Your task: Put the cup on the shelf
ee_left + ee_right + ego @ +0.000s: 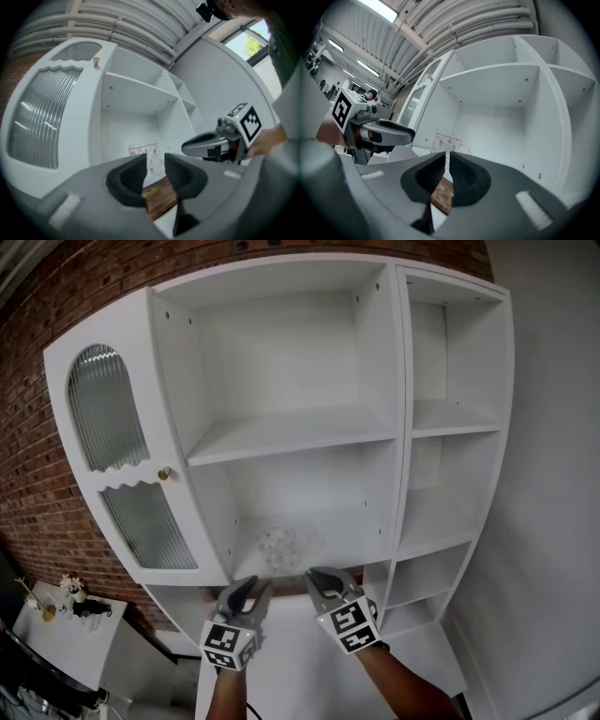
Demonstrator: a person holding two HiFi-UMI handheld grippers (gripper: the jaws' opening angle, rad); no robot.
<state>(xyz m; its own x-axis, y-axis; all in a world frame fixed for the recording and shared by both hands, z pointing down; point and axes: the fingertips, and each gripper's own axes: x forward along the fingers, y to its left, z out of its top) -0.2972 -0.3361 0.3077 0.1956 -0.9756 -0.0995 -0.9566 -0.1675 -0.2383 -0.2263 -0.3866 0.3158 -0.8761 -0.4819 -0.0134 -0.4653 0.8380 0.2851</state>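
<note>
Cup: the clear glass cup with a red printed pattern stands, upright as far as I can tell, on the floor of the lower middle compartment, left of centre and towards the front.
Shelf: the white wooden cabinet has open compartments; its ribbed-glass door is swung wide to the left, against a red brick wall.
Left gripper: the left gripper hovers in front of and below the cup, apart from it. Its jaws are slightly spread with nothing between them.
Right gripper: the right gripper hangs just beside the left one. Its jaws are all but pressed together and empty.
Step in hand: judging by how things lie, the cup is placed and the tools are clearing away.
Doing it well: draw both tools straight back along the line they point, low and level, so no jaw clips the rim. Keep the left one away from the door edge.
Risk: the glass sits near the shelf's front edge, so a nudge could tip it out.
</note>
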